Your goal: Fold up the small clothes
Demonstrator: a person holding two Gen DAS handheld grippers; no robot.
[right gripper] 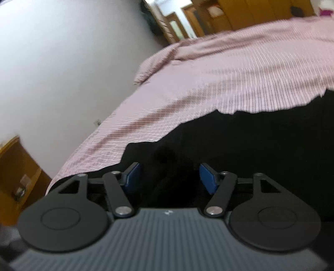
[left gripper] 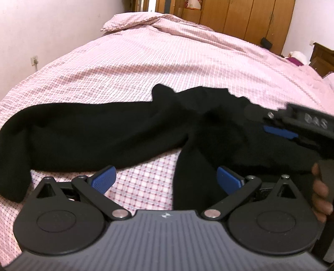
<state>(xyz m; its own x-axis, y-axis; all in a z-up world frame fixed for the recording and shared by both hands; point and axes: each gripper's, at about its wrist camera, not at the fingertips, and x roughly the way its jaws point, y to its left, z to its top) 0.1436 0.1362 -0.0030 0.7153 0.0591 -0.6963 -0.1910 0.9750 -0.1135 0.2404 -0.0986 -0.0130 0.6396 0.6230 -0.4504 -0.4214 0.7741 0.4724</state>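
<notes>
On the left, the left gripper point(left gripper: 166, 179) hovers low over the near edge of the bed point(left gripper: 146, 68), its jaws spread wide apart and holding nothing. Its left blue pad point(left gripper: 103, 179) sits over the pink checked bedspread, while the right pad lies against the dark cloth of a trouser leg. The black trousers point(left gripper: 94, 135) lie spread on the bedspread just ahead of this gripper: one leg runs far out to the left and droops at its end, the other comes down toward the camera between the two fingers, nearer the right one.

Further right, the right gripper point(left gripper: 279, 131) reaches in from the right edge, resting low on or just above the waist part of the trousers; from this view its jaws cannot be told. Part of the person's right hand point(left gripper: 321, 193) shows at the right edge, fingers wrapped around a dark handle.

In the right wrist view, blurred, the right gripper point(right gripper: 170, 177) is tilted, its jaws apart with a raised fold of the black trousers point(right gripper: 250, 146) lying between the blue pads, not squeezed. A pillow point(left gripper: 129, 21) lies at the far end of the bed, with a wooden wardrobe point(left gripper: 240, 18) behind.
</notes>
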